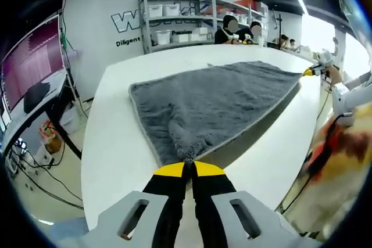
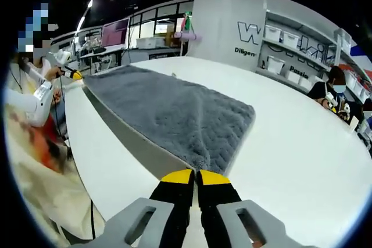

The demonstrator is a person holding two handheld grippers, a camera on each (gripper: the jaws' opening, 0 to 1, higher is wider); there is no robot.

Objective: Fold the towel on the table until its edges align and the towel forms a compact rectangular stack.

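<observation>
Left gripper (image 1: 187,169): yellow-tipped black jaws pressed together, clenched on a bunched corner of the grey towel (image 1: 215,100). Right gripper (image 2: 196,176): same yellow tips, jaws closed and pinching another corner of the towel (image 2: 168,111).

Towel: dark grey, plush, quilted texture, paler trim along the edges. Stretched out between the two grippers, with the held edge lifted off the white table (image 1: 116,143) and a shadow band under it; far part lying flat on the tabletop. Puckered and gathered right at each pinch point, smoother farther out.

In the left gripper view: the other gripper's yellow tip (image 1: 308,71) at the towel's far right corner, a white sleeve beside it, a metal shelving rack (image 1: 174,18) with white bins against a wall carrying lettering, seated people beyond the table's far edge, a large monitor (image 1: 32,65) at left with cables on the floor beneath.

In the right gripper view: the opposite gripper's yellow tip (image 2: 77,75) at the towel's far left corner, a person's sleeve (image 2: 26,100) near it, wall screens (image 2: 114,33) in the far background, shelving (image 2: 290,50) with bins at right, a seated person (image 2: 331,88) at the table's right edge.
</observation>
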